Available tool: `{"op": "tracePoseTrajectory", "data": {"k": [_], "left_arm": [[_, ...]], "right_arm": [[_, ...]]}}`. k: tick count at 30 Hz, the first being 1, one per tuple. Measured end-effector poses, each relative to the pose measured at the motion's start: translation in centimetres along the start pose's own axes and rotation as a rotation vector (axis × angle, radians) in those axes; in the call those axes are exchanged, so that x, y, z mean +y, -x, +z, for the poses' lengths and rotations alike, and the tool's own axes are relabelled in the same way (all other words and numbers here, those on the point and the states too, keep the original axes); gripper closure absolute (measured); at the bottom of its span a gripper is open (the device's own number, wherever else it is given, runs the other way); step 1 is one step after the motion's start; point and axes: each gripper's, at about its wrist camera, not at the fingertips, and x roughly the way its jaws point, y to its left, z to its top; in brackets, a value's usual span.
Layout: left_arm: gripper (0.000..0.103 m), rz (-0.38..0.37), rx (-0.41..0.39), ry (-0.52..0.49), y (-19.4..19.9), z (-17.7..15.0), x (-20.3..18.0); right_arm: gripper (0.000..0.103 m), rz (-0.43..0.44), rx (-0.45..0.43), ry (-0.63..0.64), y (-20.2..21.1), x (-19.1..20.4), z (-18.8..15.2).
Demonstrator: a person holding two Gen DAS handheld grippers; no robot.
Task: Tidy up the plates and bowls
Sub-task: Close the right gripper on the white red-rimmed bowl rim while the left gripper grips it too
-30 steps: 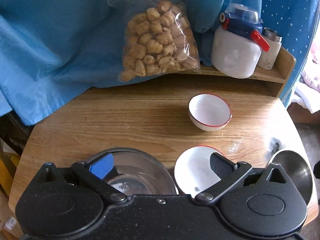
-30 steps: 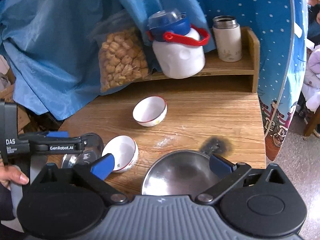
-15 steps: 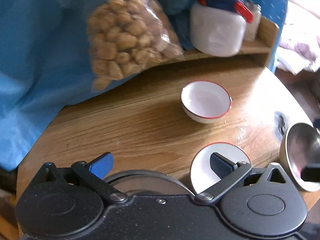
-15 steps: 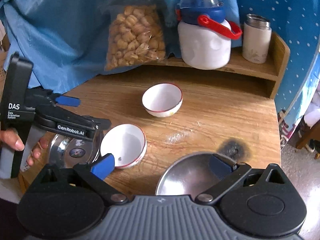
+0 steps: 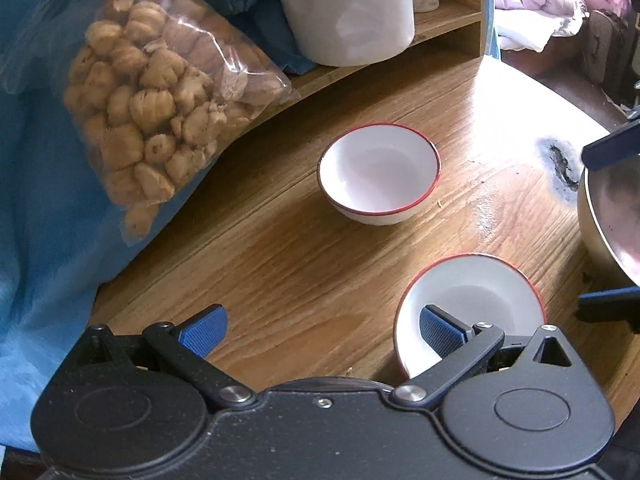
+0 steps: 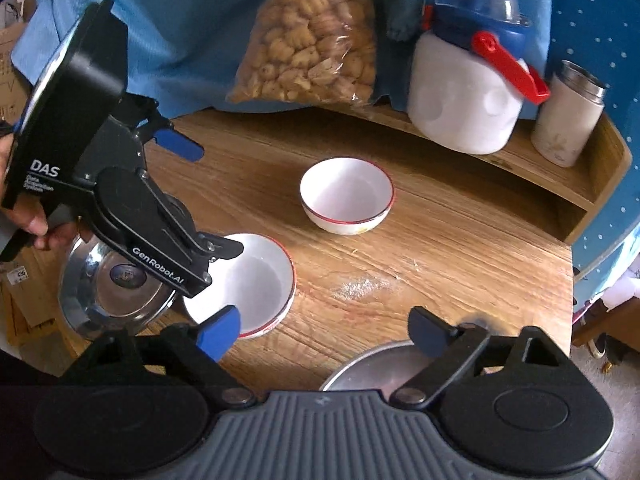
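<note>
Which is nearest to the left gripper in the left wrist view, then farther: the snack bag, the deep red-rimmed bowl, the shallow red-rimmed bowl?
From the left gripper:
1. Shallow red-rimmed bowl, under its right finger.
2. Deep red-rimmed bowl, ahead at the table's middle.
3. Snack bag, far left, against the shelf.

A snack bag, white jug and flask line the shelf.

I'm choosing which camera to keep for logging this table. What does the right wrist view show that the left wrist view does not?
Only the right wrist view shows the shiny steel lid at the table's left edge, the left tool from outside with the hand gripping it, and the blue-capped white jug's red handle. Only the left wrist view shows pale bedding beyond the table. Both show the deep red-rimmed white bowl, the shallow red-rimmed white bowl, the clear bag of biscuits and the steel bowl.
</note>
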Motion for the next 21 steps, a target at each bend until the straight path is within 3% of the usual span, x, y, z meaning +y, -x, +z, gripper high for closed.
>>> {"op": "tracePoseTrajectory", "data": {"k": [7,10,13,17,21], "left_arm": [[0.009,-0.044,0.003,0.022,-0.1,0.1,-0.1],[0.012,-0.051,0.008,0.025,-0.3,0.0,-0.3],[0.014,-0.067,0.016,0.037,-0.4,0.0,-0.4],[0.031,-0.114,0.025,0.055,-0.4,-0.2,-0.2],[0.051,-0.147,0.030,0.058,-0.5,-0.3,-0.1]], "right_arm": [[0.027,0.022,0.036,0.030,-1.6,-0.2,0.5],[0.044,0.043,0.052,0.032,-2.1,-0.3,0.8],[0.045,0.056,0.059,0.033,-2.5,-0.2,0.9],[0.046,0.081,0.074,0.021,-3.0,-0.2,0.9],[0.058,0.101,0.092,-0.005,-3.6,-0.3,0.9]]}}
